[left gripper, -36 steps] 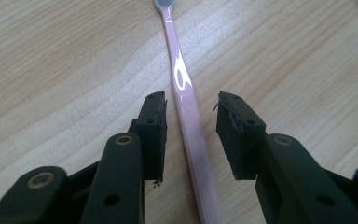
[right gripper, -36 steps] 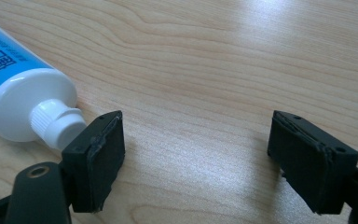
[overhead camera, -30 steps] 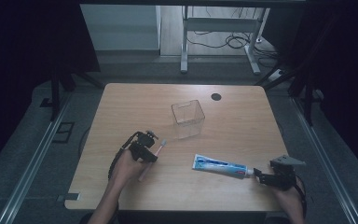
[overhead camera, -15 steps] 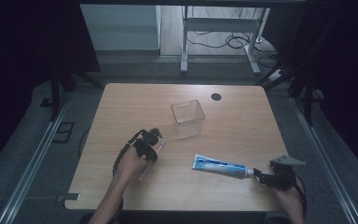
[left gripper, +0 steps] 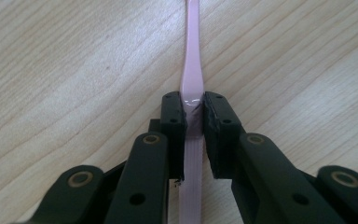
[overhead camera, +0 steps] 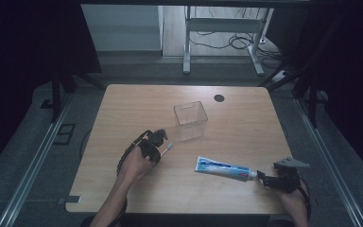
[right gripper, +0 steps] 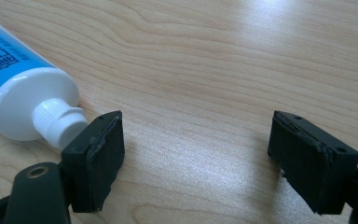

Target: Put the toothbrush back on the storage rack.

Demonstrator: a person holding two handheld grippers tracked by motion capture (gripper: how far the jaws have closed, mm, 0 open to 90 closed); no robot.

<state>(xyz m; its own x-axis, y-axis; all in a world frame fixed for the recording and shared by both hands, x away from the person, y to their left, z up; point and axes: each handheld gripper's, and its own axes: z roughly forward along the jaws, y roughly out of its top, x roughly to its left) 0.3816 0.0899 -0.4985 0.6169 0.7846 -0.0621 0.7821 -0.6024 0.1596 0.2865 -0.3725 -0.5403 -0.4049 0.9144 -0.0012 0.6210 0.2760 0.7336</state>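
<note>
Jaws of left gripper [left gripper: 193, 122] just closed, pinching pink toothbrush [left gripper: 192, 70] mid-handle near worktop [overhead camera: 246, 123] front-left: light, stiff, slick plastic. Right gripper [right gripper: 196, 154] jaws spread beside toothpaste tube [right gripper: 25, 93] cap.

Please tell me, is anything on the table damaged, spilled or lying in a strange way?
Nothing stands out. The pink toothbrush is clamped between the jaws of the left tool, which have just been closing. The toothpaste tube lies flat, cap on, beside the open right tool. The clear plastic container stands upright.
</note>
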